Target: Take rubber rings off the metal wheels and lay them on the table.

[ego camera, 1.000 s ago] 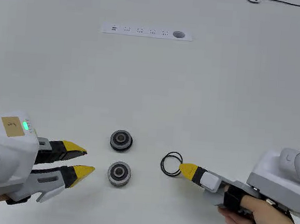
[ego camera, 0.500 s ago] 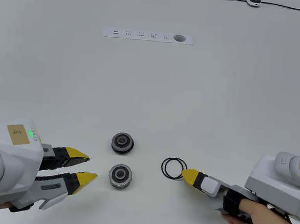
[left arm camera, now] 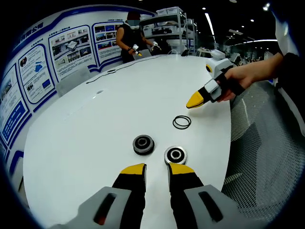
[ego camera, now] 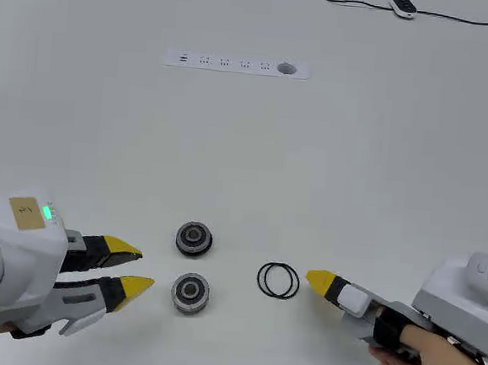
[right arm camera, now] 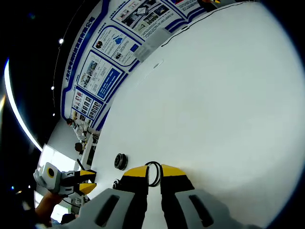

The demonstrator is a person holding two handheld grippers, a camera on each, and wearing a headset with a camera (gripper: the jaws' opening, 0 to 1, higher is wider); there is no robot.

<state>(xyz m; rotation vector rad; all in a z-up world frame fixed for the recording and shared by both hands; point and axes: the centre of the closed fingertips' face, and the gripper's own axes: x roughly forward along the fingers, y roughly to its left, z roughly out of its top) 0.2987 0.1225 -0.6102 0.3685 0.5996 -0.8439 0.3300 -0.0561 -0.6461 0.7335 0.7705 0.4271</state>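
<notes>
The broad white table top [ego camera: 356, 157] beneath both grippers looked smooth and matt, with barely any sheen. The left gripper [ego camera: 140, 267] had a white, smooth, faintly glossy plastic body, matt black jaws capped in smooth yellow plastic, and a small tan paper label [ego camera: 24, 210] on its top. Just ahead of its tips lay a small round silvery metal wheel [ego camera: 190, 292], dull grey at the face with a darker rim, and a second metal wheel [ego camera: 194, 239] alike in finish. Before the right gripper [ego camera: 316, 281], of the same plastic, lay thin black rubber rings [ego camera: 278, 280], matt. Far beyond both lay a long white plastic power strip [ego camera: 236, 63], smooth.
</notes>
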